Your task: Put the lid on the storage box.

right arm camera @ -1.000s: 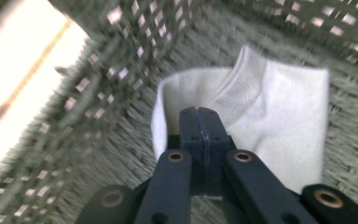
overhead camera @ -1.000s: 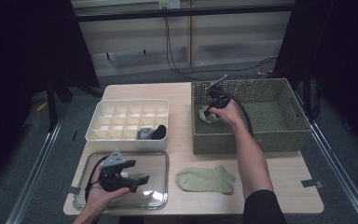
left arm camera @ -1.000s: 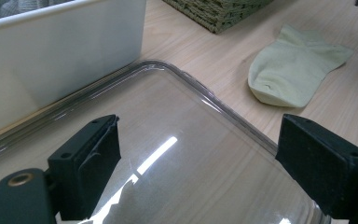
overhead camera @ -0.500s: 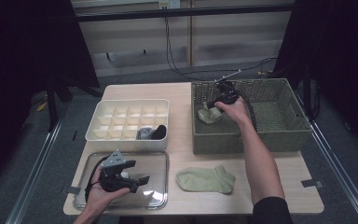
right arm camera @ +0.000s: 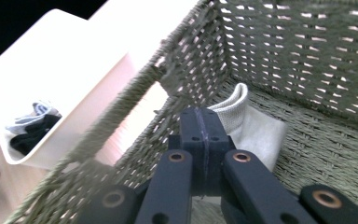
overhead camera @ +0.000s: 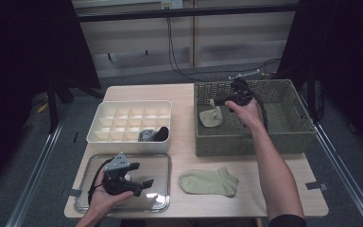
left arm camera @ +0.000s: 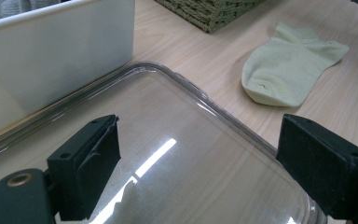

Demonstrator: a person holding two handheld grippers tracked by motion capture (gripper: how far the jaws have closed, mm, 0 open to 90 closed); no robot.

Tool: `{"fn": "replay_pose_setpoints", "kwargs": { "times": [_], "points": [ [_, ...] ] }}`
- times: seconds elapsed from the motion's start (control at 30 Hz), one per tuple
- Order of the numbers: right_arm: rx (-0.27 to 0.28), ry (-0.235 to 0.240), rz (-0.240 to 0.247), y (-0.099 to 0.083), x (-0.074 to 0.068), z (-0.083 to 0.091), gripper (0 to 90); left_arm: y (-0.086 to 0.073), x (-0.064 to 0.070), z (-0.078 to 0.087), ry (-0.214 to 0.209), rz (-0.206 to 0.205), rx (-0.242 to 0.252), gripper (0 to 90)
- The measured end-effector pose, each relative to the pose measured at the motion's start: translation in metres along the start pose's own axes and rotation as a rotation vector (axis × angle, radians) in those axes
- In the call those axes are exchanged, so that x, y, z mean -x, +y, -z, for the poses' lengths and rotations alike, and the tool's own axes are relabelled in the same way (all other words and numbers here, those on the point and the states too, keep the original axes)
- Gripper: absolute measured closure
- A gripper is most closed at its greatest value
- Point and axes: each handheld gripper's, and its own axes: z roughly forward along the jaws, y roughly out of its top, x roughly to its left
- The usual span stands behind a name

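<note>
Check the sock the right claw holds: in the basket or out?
In. The pale green sock hangs within the wicker basket walls, pinched by the shut right claw.

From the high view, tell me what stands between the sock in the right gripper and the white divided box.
The woven basket's left wall does: the right gripper, shut on the pale green sock, is inside it, and the white compartment box sits beyond that wall.

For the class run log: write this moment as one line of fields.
right gripper: shut on sock, in basket | left gripper: open, over lid | second sock: flat on table
</note>
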Motion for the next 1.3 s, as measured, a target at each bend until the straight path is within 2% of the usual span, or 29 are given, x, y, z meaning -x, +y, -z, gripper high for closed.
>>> {"fn": "replay_pose_setpoints", "kwargs": {
  "times": [0.33,0.57,0.7,1.0,1.3],
  "points": [
    [0.095,0.019,0.017,-0.003,-0.009,0.026,90.0,0.000,0.000,-0.001,0.003,0.000,0.007,12.9],
    [0.132,0.030,0.042,-0.003,-0.020,0.039,90.0,0.001,0.001,-0.001,0.000,-0.010,0.003,12.8],
    [0.171,0.036,0.035,-0.002,-0.023,0.048,90.0,0.001,0.001,-0.001,0.003,-0.014,0.002,12.8],
    [0.218,0.047,0.041,-0.002,-0.029,0.066,90.0,0.002,0.002,-0.002,-0.005,-0.010,0.008,12.7],
    [0.251,0.048,0.057,0.000,-0.037,0.076,90.0,0.002,0.002,-0.004,-0.009,-0.009,0.010,11.8]
  ]
}}
